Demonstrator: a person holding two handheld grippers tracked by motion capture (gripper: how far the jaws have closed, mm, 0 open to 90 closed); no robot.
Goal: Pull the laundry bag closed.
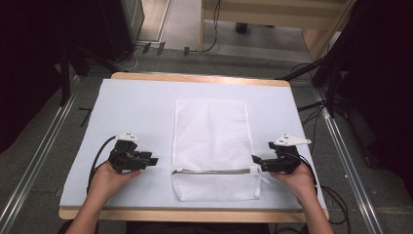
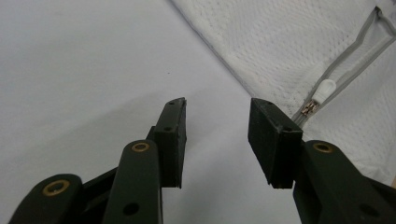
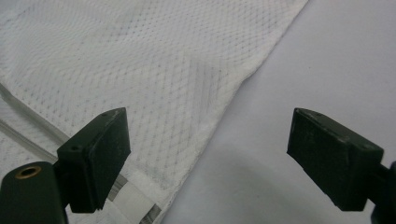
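Bag: white mesh laundry bag (image 1: 212, 146) lies flat at the middle of your pale mat (image 1: 136, 112), grey zipper (image 1: 214, 171) running across its lower part
Zipper pull: white tab (image 2: 324, 89) at right of the left gripper view, just beyond the jaws
Left gripper: your left gripper (image 1: 154, 160) sits lower left of the bag, jaws apart, nothing between them
Right gripper: your right gripper (image 1: 255, 160) is at the bag's right edge, jaws spread, straddling the bag's edge without pinching it
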